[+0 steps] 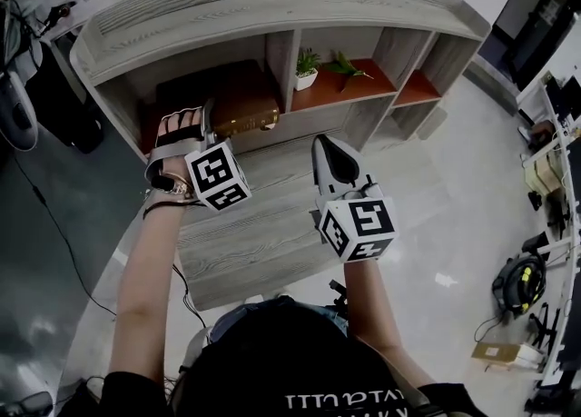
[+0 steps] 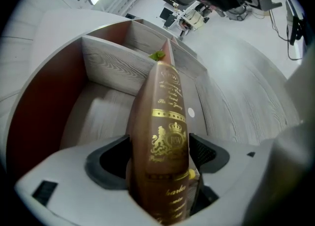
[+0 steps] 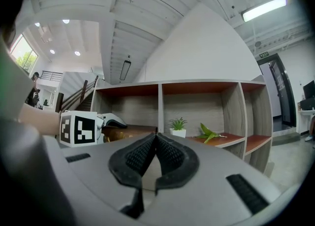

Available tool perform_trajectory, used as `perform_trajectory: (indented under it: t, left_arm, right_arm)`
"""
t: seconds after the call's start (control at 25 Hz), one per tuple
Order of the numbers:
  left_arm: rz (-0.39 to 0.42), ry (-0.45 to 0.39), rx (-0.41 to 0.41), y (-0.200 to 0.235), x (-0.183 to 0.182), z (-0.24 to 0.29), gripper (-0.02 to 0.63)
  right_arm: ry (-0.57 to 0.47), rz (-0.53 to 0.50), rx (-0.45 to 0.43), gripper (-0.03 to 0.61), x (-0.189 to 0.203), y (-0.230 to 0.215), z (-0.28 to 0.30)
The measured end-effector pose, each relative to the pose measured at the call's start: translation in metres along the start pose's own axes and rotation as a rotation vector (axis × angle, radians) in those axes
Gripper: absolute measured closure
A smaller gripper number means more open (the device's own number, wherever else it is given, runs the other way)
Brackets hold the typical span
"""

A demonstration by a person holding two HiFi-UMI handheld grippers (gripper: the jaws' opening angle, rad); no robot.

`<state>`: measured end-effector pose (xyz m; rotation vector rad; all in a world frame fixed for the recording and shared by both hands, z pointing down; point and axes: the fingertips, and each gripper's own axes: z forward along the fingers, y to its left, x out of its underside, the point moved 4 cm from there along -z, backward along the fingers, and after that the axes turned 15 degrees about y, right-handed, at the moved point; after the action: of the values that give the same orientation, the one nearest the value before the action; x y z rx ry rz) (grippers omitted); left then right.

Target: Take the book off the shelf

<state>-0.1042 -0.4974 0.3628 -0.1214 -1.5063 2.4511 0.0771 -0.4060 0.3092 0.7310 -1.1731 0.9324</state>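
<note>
In the left compartment of the shelf [image 1: 272, 6], the left gripper [image 1: 205, 126] clamps the brown book [image 2: 165, 121], whose length runs straight ahead of its jaws, while the right gripper [image 3: 155, 153] hangs back, closed and empty.

Right claw [image 3: 156, 136] closed and empty, facing the shelf [image 3: 230, 114].

Grey wood-grain shelf [image 1: 272, 6], curved top, compartment floors reddish-brown. Left compartment: brown book [image 1: 243, 104] with gold print; can't tell if it rests flat on the board. Middle compartment: small potted plant [image 1: 307, 68] in a white pot, green leafy sprig [image 1: 347, 67] lying just beside it. A low grey wood platform [image 1: 263, 224] runs along the shelf front.
</note>
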Motion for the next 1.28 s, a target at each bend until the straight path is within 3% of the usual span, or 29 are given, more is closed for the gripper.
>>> perform_trajectory:
  t: [0.8, 1.04, 1.28]
  left_arm:
    - [0.052, 0.004, -0.079, -0.008, 0.001, -0.010, 0.239]
    - [0.017, -0.016, -0.129, -0.010, 0.000, -0.022, 0.296]
    - [0.015, -0.003, -0.148, -0.015, 0.000, -0.038, 0.304]
  right_arm:
    - [0.011, 0.015, -0.002, 0.563, 0.008, 0.001, -0.015]
    - [0.017, 0.018, -0.016, 0.563, 0.013, 0.004, -0.022]
    - [0.023, 0.016, -0.034, 0.563, 0.018, 0.005, -0.032]
